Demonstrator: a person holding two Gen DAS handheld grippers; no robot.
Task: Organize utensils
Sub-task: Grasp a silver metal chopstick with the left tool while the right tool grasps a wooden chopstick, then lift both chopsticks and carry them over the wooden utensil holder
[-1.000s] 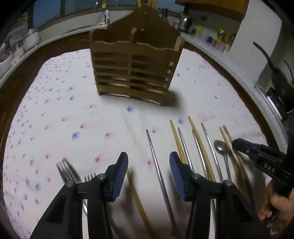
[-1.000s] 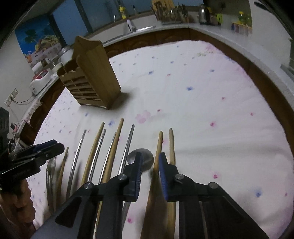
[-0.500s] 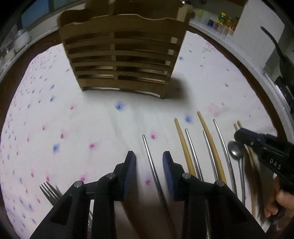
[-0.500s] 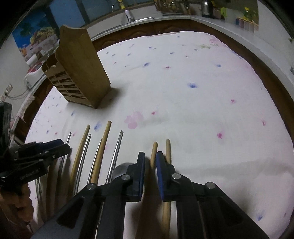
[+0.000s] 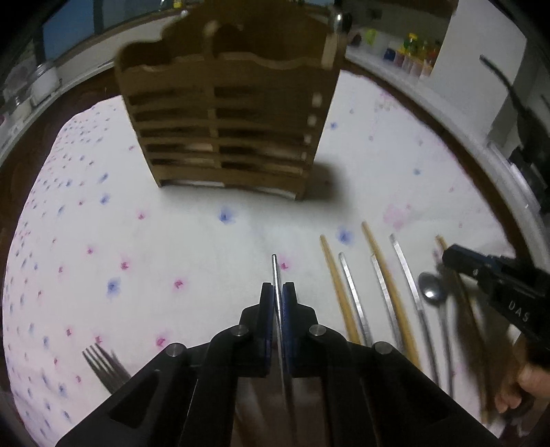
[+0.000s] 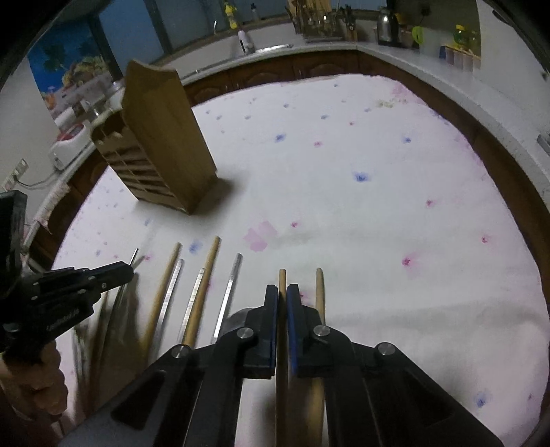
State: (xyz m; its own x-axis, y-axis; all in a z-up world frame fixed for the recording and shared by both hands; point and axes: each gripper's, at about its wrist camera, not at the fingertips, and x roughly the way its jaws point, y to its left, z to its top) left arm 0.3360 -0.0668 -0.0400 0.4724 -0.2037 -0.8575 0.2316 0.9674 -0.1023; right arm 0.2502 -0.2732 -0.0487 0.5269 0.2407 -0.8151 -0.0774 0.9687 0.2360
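Observation:
A slatted wooden utensil holder (image 5: 227,113) stands on the flowered cloth, also seen in the right wrist view (image 6: 161,144). My left gripper (image 5: 278,292) is shut on a metal chopstick (image 5: 274,271) whose tip sticks out ahead. My right gripper (image 6: 282,295) is shut on a wooden chopstick (image 6: 282,278). A second wooden chopstick (image 6: 319,289) lies just right of it. More wooden and metal chopsticks (image 5: 371,292) and a spoon (image 5: 431,287) lie in a row on the cloth.
A fork (image 5: 103,364) lies at the lower left on the white cloth (image 5: 103,240). The right gripper shows in the left wrist view (image 5: 498,285). Kitchen counters with appliances and bottles (image 6: 309,31) ring the table.
Both grippers have closed: the left onto the metal chopstick, the right onto the wooden chopstick. The left gripper has moved nearer the holder.

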